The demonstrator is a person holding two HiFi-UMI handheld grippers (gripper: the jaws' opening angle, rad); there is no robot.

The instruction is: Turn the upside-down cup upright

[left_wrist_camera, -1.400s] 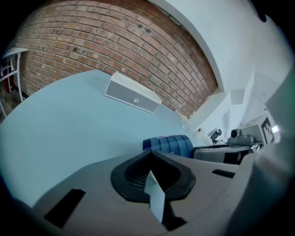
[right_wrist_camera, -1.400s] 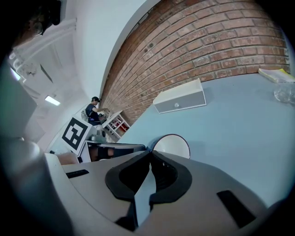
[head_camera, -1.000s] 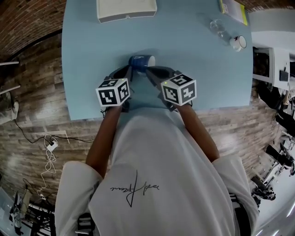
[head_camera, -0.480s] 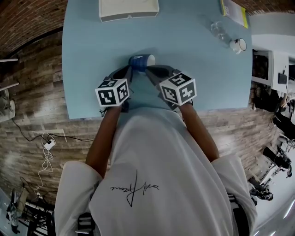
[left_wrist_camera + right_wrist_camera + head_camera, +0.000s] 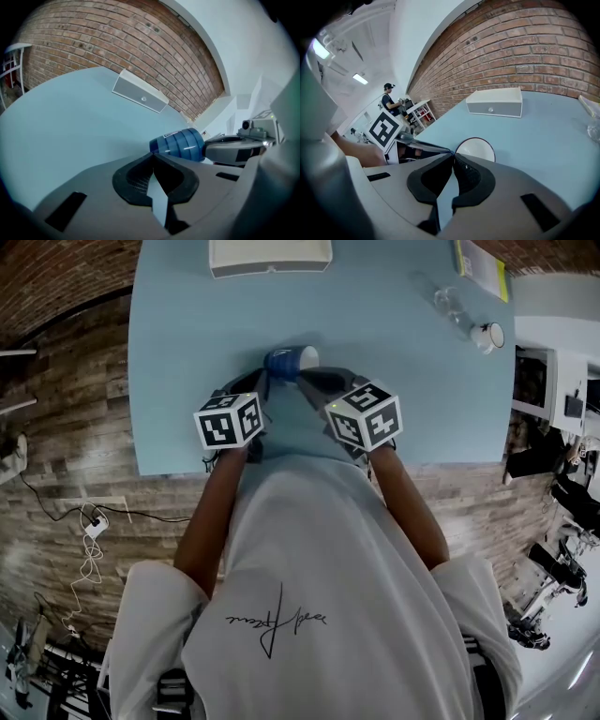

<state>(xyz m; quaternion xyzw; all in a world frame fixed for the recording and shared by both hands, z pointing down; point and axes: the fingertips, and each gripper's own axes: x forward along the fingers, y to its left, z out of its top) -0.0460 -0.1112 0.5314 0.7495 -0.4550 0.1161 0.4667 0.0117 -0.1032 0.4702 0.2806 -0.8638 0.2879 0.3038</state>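
Right at the tips, the left gripper (image 5: 153, 159) has its two jaws pressed together, and nothing is between them. The right gripper (image 5: 452, 155) is the same: jaws pushed tight, holding nothing.

Just past both tips lies the cup (image 5: 180, 143). It is blue and it lies on its side on the table (image 5: 187, 352), not standing up. Its white open mouth (image 5: 476, 149) faces right, toward the right gripper. The left gripper's tip is next to the cup's closed end, and the right gripper's tip is next to the rim. I cannot tell if either tip touches the cup.

From above, the cup (image 5: 291, 362) sits near the middle of the light blue table, with the left gripper (image 5: 262, 382) and the right gripper (image 5: 305, 381) just on its near side. Each gripper has a marker cube, one on the left (image 5: 228, 420) and one on the right (image 5: 366, 415).

Far away, at the far edge of the table, is a white box (image 5: 270, 254). At the far right are a clear glass (image 5: 448, 298) and a small white mug (image 5: 487, 332), well apart from the cup.
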